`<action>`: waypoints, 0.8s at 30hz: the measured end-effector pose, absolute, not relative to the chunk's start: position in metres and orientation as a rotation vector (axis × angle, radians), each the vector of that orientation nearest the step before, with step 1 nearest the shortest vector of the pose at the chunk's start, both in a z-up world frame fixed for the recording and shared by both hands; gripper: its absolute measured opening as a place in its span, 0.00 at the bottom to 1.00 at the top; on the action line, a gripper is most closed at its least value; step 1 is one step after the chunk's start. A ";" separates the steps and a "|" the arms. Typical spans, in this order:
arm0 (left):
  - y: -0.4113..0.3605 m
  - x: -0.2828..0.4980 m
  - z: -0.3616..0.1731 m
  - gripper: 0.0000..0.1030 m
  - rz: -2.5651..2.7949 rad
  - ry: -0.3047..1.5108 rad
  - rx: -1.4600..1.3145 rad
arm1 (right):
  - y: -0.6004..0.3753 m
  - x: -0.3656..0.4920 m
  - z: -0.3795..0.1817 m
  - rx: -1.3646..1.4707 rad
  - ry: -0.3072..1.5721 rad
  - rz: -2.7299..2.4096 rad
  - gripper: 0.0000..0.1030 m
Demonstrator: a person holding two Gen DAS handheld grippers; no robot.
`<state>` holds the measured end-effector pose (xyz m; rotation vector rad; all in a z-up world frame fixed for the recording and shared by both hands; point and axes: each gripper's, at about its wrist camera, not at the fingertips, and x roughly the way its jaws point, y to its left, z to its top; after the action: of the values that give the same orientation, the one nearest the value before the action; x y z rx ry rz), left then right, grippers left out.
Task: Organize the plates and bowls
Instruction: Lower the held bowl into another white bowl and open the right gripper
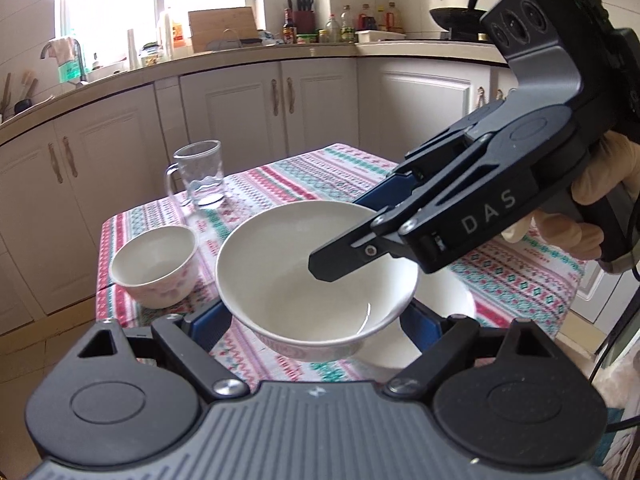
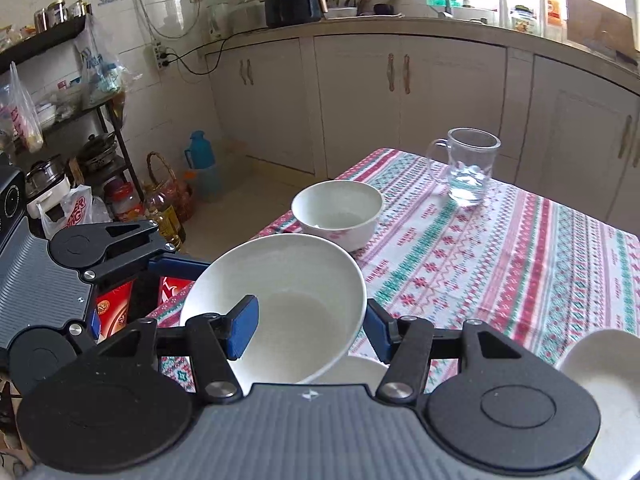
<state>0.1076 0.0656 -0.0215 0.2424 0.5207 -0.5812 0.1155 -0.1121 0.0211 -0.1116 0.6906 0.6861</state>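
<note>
Bowl (image 1: 316, 276), glossy white w/ pink band round the base, hangs above the striped tablecloth (image 2: 500, 264). Left gripper (image 1: 316, 320) clasps its sides, blue pads mostly hidden behind it. Right gripper (image 2: 308, 328) pinches the rim, one finger inside. Beyond: smaller flowered bowl (image 2: 337, 212), then clear glass mug (image 2: 466, 170). White dish (image 2: 600, 364) cut off at right edge.

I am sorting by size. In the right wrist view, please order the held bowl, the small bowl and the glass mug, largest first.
1. held bowl, though nearest the camera
2. small bowl
3. glass mug, close to the small bowl, so unsure
</note>
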 end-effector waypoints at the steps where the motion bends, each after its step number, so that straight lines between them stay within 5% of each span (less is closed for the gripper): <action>1: 0.063 0.106 -0.021 0.88 -0.587 0.518 0.243 | -0.116 0.114 0.021 -0.108 0.690 0.681 0.61; 24: 0.028 0.097 -0.033 0.88 -0.634 0.575 0.257 | -0.158 0.094 0.001 -0.067 0.725 0.628 0.62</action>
<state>0.0966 0.0283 -0.0331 0.2573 0.5755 -0.6337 0.0944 -0.1579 0.0009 -0.0667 0.7248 0.6277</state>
